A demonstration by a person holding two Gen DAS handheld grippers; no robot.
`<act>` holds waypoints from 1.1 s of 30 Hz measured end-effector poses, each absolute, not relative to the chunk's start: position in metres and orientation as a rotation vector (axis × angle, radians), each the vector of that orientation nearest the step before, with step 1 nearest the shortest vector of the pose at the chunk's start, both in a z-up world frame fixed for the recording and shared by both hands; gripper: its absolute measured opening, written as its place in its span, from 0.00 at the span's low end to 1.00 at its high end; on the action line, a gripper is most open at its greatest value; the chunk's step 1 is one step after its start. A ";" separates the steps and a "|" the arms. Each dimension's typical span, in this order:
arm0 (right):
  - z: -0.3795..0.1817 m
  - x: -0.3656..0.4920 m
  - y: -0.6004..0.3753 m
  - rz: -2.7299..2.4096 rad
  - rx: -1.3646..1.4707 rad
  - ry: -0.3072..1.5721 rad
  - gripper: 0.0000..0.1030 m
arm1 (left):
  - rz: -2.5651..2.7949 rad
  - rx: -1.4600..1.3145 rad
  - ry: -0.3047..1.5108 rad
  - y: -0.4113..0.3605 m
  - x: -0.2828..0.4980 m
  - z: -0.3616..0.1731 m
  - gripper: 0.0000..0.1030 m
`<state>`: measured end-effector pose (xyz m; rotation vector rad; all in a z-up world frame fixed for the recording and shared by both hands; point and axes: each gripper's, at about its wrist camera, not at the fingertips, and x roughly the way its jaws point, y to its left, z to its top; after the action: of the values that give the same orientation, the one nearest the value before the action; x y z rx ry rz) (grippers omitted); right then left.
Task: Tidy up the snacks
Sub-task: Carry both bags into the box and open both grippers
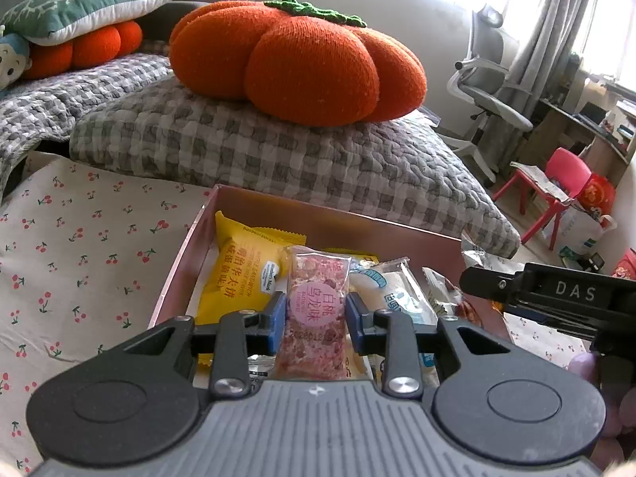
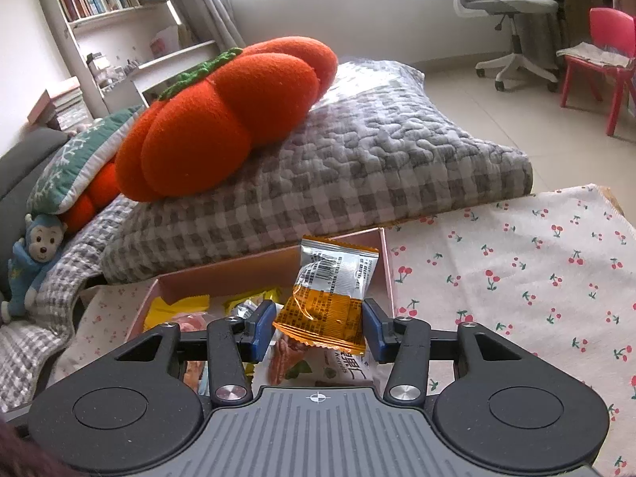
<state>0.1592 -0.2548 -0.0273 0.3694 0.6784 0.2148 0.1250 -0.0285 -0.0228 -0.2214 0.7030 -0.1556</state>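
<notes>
An open pink box [image 1: 318, 208] on a cherry-print cloth holds several wrapped snacks, among them a yellow packet [image 1: 238, 274] and a white-and-blue packet [image 1: 397, 294]. My left gripper [image 1: 316, 318] is shut on a pink snack bar [image 1: 316, 290] in clear wrap, held lengthwise over the box's near side. In the right wrist view my right gripper [image 2: 319, 328] is shut on an orange-and-silver packet [image 2: 330, 290], which stands tilted above the right end of the box [image 2: 238, 274]. More snacks lie beneath it. The black body of the right tool [image 1: 564, 294] shows at the right edge of the left wrist view.
Just behind the box lies a grey checked quilted pillow [image 1: 278, 151] with an orange pumpkin cushion [image 1: 298, 59] on top. The cherry-print cloth [image 2: 516, 278] spreads to both sides of the box. An office chair [image 2: 508, 4] and a red plastic chair [image 2: 608, 39] stand on the floor beyond.
</notes>
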 end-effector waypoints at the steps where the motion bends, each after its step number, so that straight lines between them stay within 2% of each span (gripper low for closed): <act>1: -0.028 0.159 -0.255 0.213 0.370 0.680 0.47 | -0.157 -0.220 0.705 -0.029 0.125 -0.023 0.29; 4: -0.027 0.159 -0.256 0.205 0.379 0.679 0.47 | -0.153 -0.212 0.705 -0.031 0.125 -0.022 0.32; 6: -0.026 0.158 -0.257 0.207 0.389 0.681 0.60 | -0.152 -0.205 0.707 -0.032 0.125 -0.021 0.35; 8: -0.024 0.157 -0.257 0.208 0.386 0.679 0.66 | -0.159 -0.199 0.709 -0.033 0.125 -0.020 0.45; 11: -0.021 0.154 -0.256 0.209 0.373 0.678 0.68 | -0.167 -0.188 0.709 -0.034 0.123 -0.018 0.55; 13: -0.018 0.152 -0.257 0.205 0.371 0.681 0.73 | -0.171 -0.179 0.712 -0.035 0.122 -0.016 0.65; 21: -0.005 0.138 -0.257 0.199 0.347 0.674 0.80 | -0.185 -0.161 0.729 -0.035 0.111 -0.007 0.86; 33: 0.006 0.101 -0.254 0.206 0.265 0.696 0.85 | -0.178 -0.056 0.768 -0.029 0.080 0.001 0.97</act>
<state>0.1008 -0.2535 0.0059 0.2650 0.6961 0.2058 0.0805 -0.0285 0.0014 -0.0559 0.7680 -0.1782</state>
